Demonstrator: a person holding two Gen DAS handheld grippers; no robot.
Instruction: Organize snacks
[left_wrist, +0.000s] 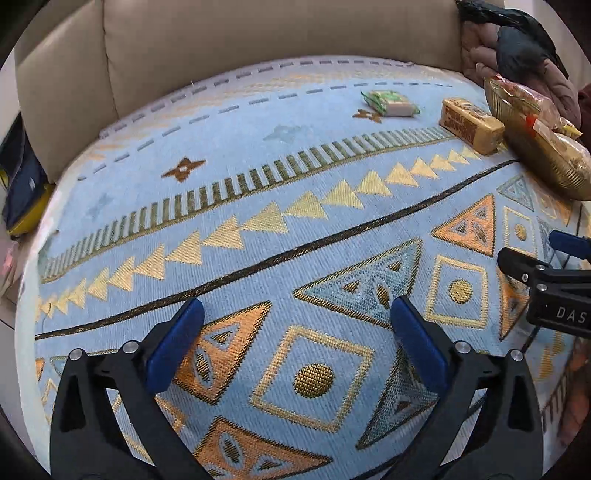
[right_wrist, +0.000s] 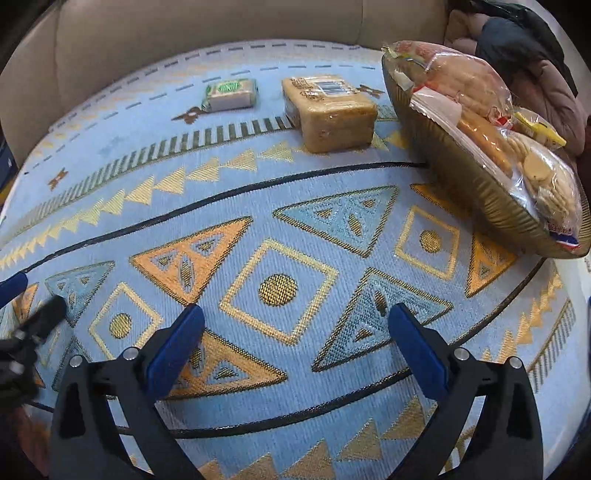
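Left wrist view: left gripper (left_wrist: 295, 328) stood wide open over the cloth (left_wrist: 258, 206), nothing between its jaws, pads clear of the fabric. Green pack (left_wrist: 392, 103) and brown pack (left_wrist: 471, 125) lay far off near the back edge, apart from each other; the brown one sat just beside the gold bowl (left_wrist: 546, 166), which was already piled with bagged snacks. Right gripper showed at the right edge, close by. Risk here: both tools heading for the same corner could knock together, since they were already near.

Right wrist view: right gripper (right_wrist: 295, 328) also gaped wide and empty above the cloth. Brown pack (right_wrist: 332, 110) sat closest to the bowl (right_wrist: 476, 192), green pack (right_wrist: 231, 95) to its left. The bowl looked heaped, its bags (right_wrist: 491, 122) bulging over the rim, so adding more might spill something. Slick wrappers could slip from the pads, and a low grab might snag the cloth.
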